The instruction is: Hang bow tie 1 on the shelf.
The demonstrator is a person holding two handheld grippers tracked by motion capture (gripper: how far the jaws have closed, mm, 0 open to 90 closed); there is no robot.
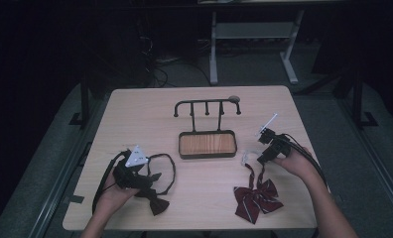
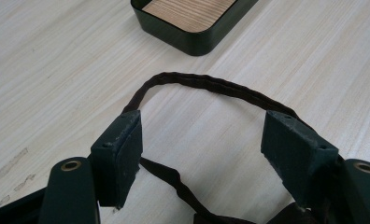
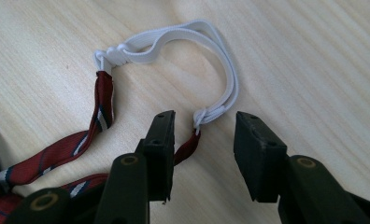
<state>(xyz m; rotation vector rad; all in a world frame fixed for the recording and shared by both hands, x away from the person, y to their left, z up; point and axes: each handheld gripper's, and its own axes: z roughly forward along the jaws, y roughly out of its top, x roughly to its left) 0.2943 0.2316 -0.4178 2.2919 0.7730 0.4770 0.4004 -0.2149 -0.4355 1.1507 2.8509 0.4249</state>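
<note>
- The left hand-held gripper [image 1: 150, 173] rests low over the near-left part of the worktop [image 1: 135, 114], with the black bow tie [image 1: 155, 198] just beside it.
- In the left gripper view, the left hand-held gripper [image 2: 202, 144] has its jaws spread wide. The dark strap [image 2: 211, 84] of the black bow tie loops across the worktop between and beyond the pads; no pad presses on it.
- The right hand-held gripper [image 1: 258, 151] sits over the near-right part of the worktop, above the red striped bow tie [image 1: 256, 198].
- In the right gripper view, the right hand-held gripper [image 3: 204, 140] has its jaws partly spread. The joint of the white elastic band [image 3: 192, 37] and the red strap [image 3: 185, 147] lies between the pads; whether the left pad touches the strap cannot be told.
- The rack with a wooden tray [image 1: 207, 144] stands at the middle of the worktop, well apart from both ties.
</note>
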